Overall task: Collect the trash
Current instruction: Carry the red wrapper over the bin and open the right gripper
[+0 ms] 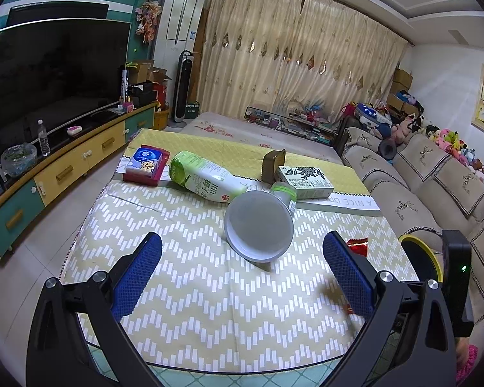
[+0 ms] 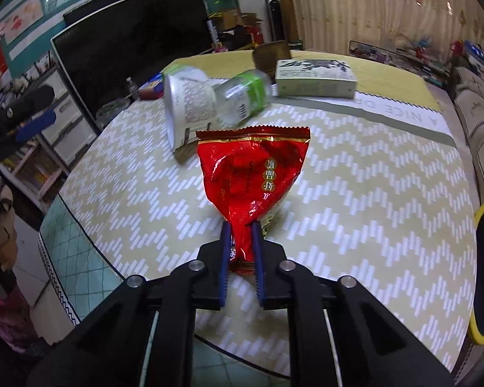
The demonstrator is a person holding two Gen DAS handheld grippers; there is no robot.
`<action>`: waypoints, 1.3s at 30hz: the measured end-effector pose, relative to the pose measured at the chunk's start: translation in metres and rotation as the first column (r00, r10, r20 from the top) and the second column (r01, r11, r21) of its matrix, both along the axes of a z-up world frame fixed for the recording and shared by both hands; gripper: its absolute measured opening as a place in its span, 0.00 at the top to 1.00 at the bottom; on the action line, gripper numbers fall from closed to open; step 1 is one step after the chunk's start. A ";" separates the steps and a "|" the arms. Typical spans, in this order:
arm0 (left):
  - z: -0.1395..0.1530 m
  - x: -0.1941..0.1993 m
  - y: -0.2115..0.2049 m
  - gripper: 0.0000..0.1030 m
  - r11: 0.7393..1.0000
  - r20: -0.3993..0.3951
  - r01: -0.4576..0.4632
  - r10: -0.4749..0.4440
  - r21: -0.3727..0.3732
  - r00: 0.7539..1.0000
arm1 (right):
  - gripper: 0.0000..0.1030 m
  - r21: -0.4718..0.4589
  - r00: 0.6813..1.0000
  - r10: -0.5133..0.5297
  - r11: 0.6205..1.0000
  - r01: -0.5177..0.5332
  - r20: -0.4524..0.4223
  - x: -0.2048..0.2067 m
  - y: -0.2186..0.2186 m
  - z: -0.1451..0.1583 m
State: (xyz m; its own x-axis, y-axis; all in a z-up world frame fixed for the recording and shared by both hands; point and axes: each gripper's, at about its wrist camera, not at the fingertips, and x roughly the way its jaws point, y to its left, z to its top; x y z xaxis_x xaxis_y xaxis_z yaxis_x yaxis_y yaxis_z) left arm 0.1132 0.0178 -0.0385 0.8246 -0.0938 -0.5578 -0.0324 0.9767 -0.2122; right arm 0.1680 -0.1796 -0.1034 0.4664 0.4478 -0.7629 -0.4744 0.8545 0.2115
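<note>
R gripper (image 2: 241, 238) hides wrapper (image 2: 251, 174) end, prob.

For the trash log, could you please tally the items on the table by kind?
Plastic bottles: 1, lying on its side
Cups: 1, tipped over
Boxes and cartons: 3
Snack wrappers: 1, red, held in the right gripper
Total: 6

On the table: one red wrapper (image 2: 253, 174), one toppled cup (image 1: 258, 226), two bottles (image 1: 206, 175) (image 1: 284, 195). Two boxes as well (image 1: 306, 177) (image 1: 146, 164), plus one brown carton (image 1: 273, 164).
</note>
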 end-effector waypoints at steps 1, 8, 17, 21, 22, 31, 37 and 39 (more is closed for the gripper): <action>-0.001 0.001 -0.001 0.05 1.000 -0.003 0.002 -0.002 0.002 1.000 | 0.88 0.009 1.000 -0.006 1.000 0.006 0.002 -0.001 -0.003 0.002; -0.003 0.005 -0.010 0.05 1.000 -0.012 0.017 -0.016 0.014 1.000 | 0.88 0.063 0.996 -0.088 0.994 0.086 0.026 -0.003 -0.041 0.018; -0.008 0.015 -0.024 0.05 0.999 -0.031 0.042 -0.041 0.034 0.999 | 0.88 0.096 0.905 -0.422 0.904 0.416 0.055 0.013 -0.172 0.028; -0.010 0.020 -0.032 0.05 0.998 -0.038 0.055 -0.053 0.041 0.998 | 0.86 0.067 0.826 -0.563 0.825 0.561 0.034 0.025 -0.232 0.014; -0.010 0.021 -0.034 0.05 0.997 -0.041 0.058 -0.056 0.044 0.998 | 0.86 0.048 0.802 -0.597 0.802 0.596 0.020 0.030 -0.248 0.006; -0.019 0.035 -0.052 0.05 0.994 -0.075 0.085 -0.080 0.068 0.994 | 0.77 -0.077 0.700 -0.704 0.709 0.701 -0.115 0.063 -0.322 -0.062; -0.024 0.042 -0.058 0.05 0.993 -0.091 0.093 -0.086 0.075 0.992 | 0.48 -0.113 0.657 -0.747 0.665 0.738 -0.101 0.055 -0.330 -0.073; -0.027 0.045 -0.060 0.05 0.993 -0.097 0.094 -0.087 0.074 0.992 | 0.46 -0.117 0.653 -0.752 0.659 0.743 -0.090 0.051 -0.329 -0.068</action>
State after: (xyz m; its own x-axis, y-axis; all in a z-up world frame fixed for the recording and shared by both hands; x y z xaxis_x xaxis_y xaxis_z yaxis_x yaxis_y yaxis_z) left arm 0.1586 -0.0417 -0.0650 0.7589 -0.1185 -0.6403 0.0409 0.9900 -0.1347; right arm 0.2191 -0.5085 -0.1710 0.5250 -0.0626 -0.8488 0.3559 0.9221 0.1521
